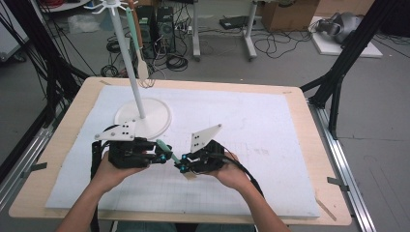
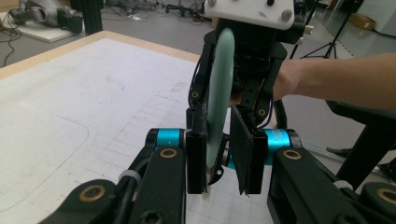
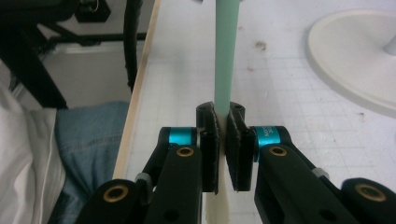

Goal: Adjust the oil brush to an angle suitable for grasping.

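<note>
Nearest us, our right gripper pinches a mint-green handled utensil, jaws pressed on the handle where it meets a cream head. Its long axis runs from about 4 o'clock to 10 o'clock on the table, handle end toward our left gripper. The left jaws stand slightly spread around the handle; we cannot tell if they touch it. Both hover over the white gridded mat. At 11 o'clock stands a white rack with hanging utensils. Beyond lie cables and computer towers.
</note>
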Tool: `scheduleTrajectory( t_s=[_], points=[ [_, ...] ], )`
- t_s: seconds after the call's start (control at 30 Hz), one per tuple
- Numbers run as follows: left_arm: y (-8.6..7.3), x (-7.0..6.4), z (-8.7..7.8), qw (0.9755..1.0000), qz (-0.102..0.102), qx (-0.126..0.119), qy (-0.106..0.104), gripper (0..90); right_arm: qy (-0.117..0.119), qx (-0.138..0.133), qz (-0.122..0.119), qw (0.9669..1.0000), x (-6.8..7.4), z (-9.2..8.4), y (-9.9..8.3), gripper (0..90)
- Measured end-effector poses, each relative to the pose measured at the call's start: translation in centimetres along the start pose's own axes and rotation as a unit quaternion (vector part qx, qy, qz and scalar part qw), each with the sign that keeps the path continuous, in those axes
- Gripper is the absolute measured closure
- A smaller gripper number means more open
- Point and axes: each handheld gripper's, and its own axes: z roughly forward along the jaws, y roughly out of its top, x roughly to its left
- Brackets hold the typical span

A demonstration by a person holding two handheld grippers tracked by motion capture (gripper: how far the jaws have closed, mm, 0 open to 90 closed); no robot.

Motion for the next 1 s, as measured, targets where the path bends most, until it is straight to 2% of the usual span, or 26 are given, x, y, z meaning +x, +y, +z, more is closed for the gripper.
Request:
scheduleTrajectory(
  t_s=[0.3,0.47,0.53,0.63,0.83,1.0],
  points=[
    [0.4,0.1,0.2,0.9998,-0.004,-0.018,0.002,81.7,0.005,-0.038,0.012,0.9992,0.0,0.1,0.1,84.8],
    [0.6,0.1,0.2,0.9999,0.001,-0.011,0.002,82.6,0.006,-0.045,0.017,0.9988,0.0,0.1,0.0,82.8],
    [0.7,0.1,0.2,1.0,0.005,-0.004,0.003,82.6,-0.001,-0.047,0.025,0.9986,0.0,0.1,0.0,70.1],
    [0.9,0.1,0.0,0.9999,0.007,0.001,0.007,82.6,-0.006,-0.041,0.026,0.9988,0.0,-0.2,-0.2,65.4],
    [1.0,0.3,-0.7,0.9998,0.011,0.004,0.014,82.6,-0.02,-0.05,0.054,0.9971,-0.3,-1.1,-0.8,52.1],
    [1.2,0.7,-1.2,0.9997,0.009,0.002,0.02,82.7,-0.036,-0.058,0.071,0.9952,-0.4,-2.2,-1.4,46.4]
  ],
)
